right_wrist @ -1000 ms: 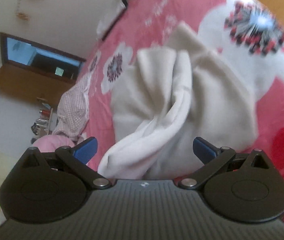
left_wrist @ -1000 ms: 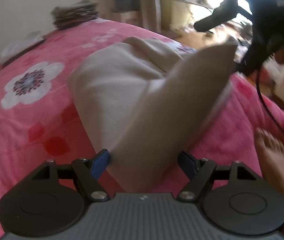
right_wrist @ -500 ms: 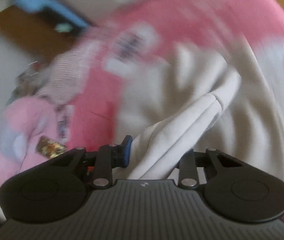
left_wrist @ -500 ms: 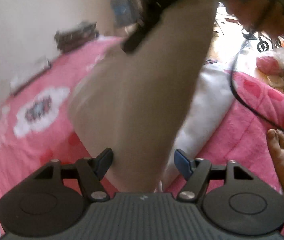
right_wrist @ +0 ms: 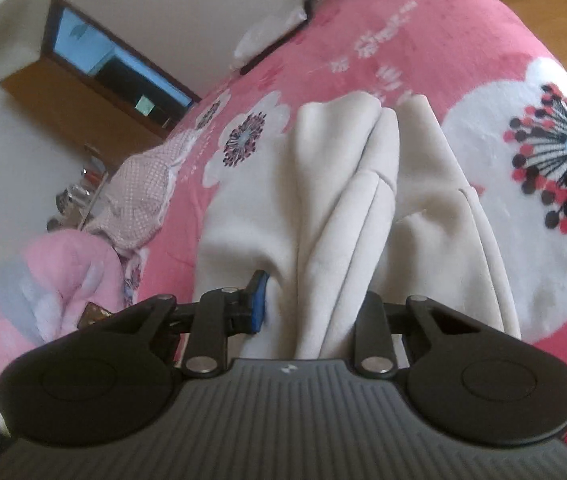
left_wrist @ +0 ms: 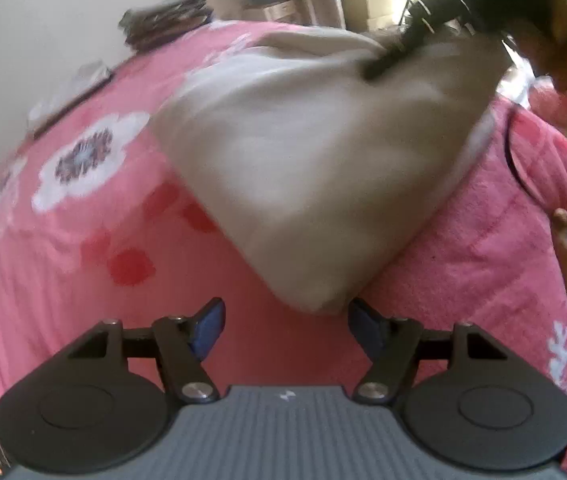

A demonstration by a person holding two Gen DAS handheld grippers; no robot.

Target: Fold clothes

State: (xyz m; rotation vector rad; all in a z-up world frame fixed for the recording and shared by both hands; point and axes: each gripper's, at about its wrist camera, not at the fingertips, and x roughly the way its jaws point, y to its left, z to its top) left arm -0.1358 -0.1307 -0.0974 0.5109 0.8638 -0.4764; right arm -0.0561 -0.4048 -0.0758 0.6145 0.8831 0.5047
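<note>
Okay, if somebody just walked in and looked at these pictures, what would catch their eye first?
Probably the cream garment bunched on the bright pink flowered blanket; the right gripper is closing on a thick fold of it. In the left wrist view, the garment's near corner lies just ahead of the left gripper, whose blue-tipped fingers are closing without touching it.

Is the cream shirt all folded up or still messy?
Still messy. The cream shirt lies bunched in loose ridges on the pink blanket, one bundle pinched in the right gripper.
</note>
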